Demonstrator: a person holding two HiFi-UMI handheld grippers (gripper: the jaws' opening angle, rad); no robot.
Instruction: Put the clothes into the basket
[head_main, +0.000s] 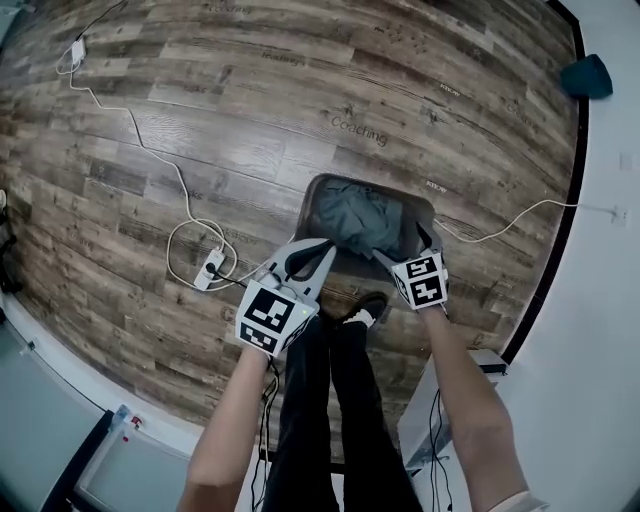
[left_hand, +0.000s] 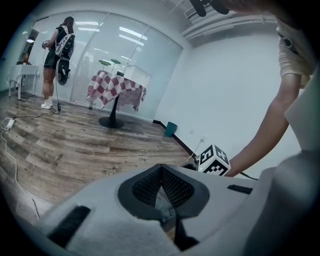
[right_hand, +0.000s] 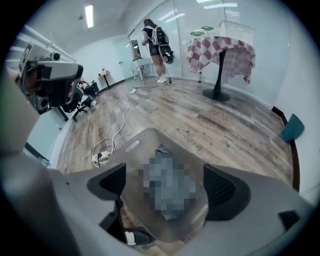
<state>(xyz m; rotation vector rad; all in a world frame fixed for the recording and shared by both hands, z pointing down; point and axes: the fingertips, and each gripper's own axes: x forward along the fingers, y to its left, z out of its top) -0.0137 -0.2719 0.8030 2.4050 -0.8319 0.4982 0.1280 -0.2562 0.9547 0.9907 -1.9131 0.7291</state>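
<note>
A dark brown basket stands on the wood floor in front of my feet, with grey clothes lying inside it. My right gripper hovers over the basket's near right edge, its jaws wide open with nothing between them. In the right gripper view the basket and the grey clothes lie below the open right gripper. My left gripper is at the basket's near left corner. Its black pads meet at the tips, so the left gripper is shut and empty.
A white power strip with looping cables lies left of the basket. A teal bin stands by the white wall. My shoe is just below the basket. Farther off are a table with a checked cloth and a standing person.
</note>
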